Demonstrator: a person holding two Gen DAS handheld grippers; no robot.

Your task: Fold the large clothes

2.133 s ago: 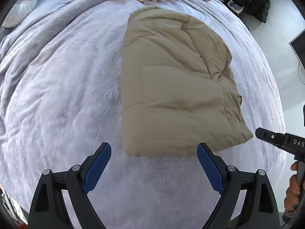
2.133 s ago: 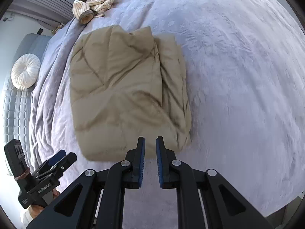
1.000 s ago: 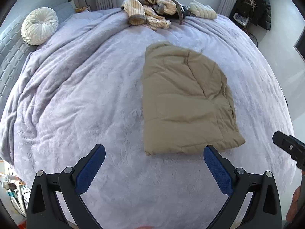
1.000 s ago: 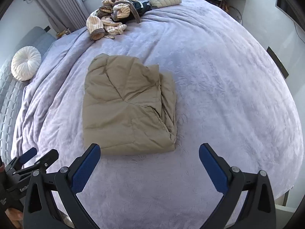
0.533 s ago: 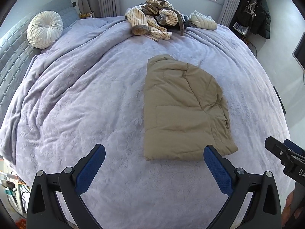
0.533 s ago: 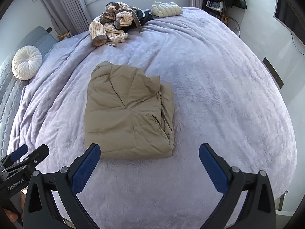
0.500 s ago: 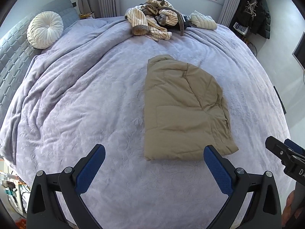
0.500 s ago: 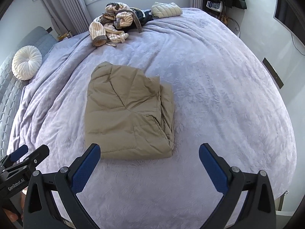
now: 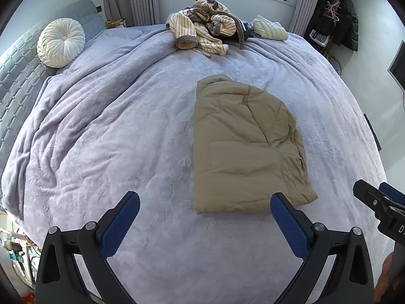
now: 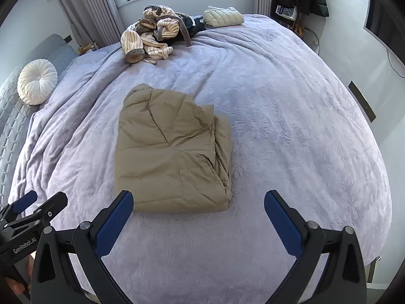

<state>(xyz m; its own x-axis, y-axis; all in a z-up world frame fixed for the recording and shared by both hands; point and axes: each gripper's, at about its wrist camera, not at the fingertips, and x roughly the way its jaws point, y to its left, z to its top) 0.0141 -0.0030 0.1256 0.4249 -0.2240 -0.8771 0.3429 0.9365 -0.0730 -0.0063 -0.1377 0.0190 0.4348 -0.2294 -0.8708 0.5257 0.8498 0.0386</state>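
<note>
Spreading wide, both grippers' fingers (image 9: 121, 223) (image 10: 283, 225) hold nothing.

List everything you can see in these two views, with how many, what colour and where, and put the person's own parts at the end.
tan padded jacket: one, tan, folded flat mid-bed, touching neither pair of tongs
bedspread: one, lilac, covering the bed
striped garment pile: one heap, cream and brown stripes with something dark in it, far end of the bed under the window
folded quilted garment: one, pale cream, far end, right of the pile
round cushion: one, white, pleated, against the headboard
headboard: one, grey-blue, quilted, left side
dark coats: a few, dark, hanging in the far right corner
left tongs: one, black with blue pads, open, above the near bed edge
right tongs: one, same colours, open, empty
</note>
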